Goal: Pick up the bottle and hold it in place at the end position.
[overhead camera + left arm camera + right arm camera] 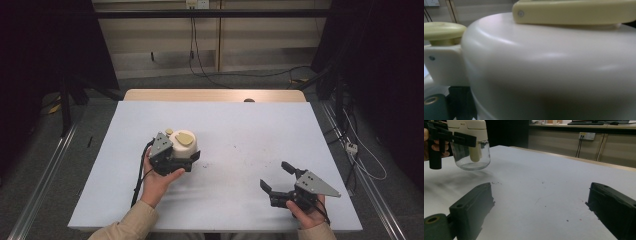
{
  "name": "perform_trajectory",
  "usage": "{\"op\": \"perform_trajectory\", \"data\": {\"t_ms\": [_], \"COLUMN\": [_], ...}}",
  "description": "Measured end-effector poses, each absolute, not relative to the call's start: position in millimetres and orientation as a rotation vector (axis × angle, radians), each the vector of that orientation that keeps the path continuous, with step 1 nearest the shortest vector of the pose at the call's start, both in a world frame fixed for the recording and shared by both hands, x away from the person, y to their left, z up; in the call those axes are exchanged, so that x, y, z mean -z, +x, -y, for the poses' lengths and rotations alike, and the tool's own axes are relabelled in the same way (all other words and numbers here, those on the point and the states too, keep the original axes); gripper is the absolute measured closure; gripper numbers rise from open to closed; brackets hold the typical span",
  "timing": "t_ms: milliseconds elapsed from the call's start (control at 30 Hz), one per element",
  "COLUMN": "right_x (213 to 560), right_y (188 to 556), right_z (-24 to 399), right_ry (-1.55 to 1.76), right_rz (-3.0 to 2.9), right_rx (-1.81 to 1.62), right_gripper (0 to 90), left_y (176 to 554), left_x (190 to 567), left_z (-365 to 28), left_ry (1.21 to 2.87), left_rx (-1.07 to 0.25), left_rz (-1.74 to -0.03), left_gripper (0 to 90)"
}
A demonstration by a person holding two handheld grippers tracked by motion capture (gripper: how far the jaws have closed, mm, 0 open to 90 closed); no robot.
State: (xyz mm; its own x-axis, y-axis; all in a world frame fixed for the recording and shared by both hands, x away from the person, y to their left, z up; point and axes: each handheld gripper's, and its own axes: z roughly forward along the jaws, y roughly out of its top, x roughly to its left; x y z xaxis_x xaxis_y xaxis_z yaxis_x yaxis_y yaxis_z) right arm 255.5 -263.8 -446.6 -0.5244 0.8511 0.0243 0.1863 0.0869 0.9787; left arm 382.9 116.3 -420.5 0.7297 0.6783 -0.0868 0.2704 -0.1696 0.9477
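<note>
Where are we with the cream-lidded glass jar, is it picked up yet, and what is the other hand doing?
Done: the left hand-held gripper is clamped on the cream-lidded glass jar; the right gripper view shows its clear base off the white table, above its shadow. In hand: carrying or steadying the jar. Left: likely the yellow lid handle or a set-down; the right hand-held gripper rests open and empty.

Left tool (186, 159) (behind cream jar (183, 144)) hidden
</note>
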Motion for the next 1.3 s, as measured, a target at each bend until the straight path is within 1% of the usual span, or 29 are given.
{"op": "perform_trajectory", "data": {"t_ms": [1300], "right_x": [447], "right_y": [256], "right_z": [266], "right_ry": [1.028], "right_rz": [-1.786], "right_rx": [-1.473], "right_gripper": [5.2], "left_y": [402], "left_x": [418], "left_z": [-92], "left_ry": [1.745], "left_rx": [-0.426], "left_rz": [-0.734], "left_gripper": [5.5]}}
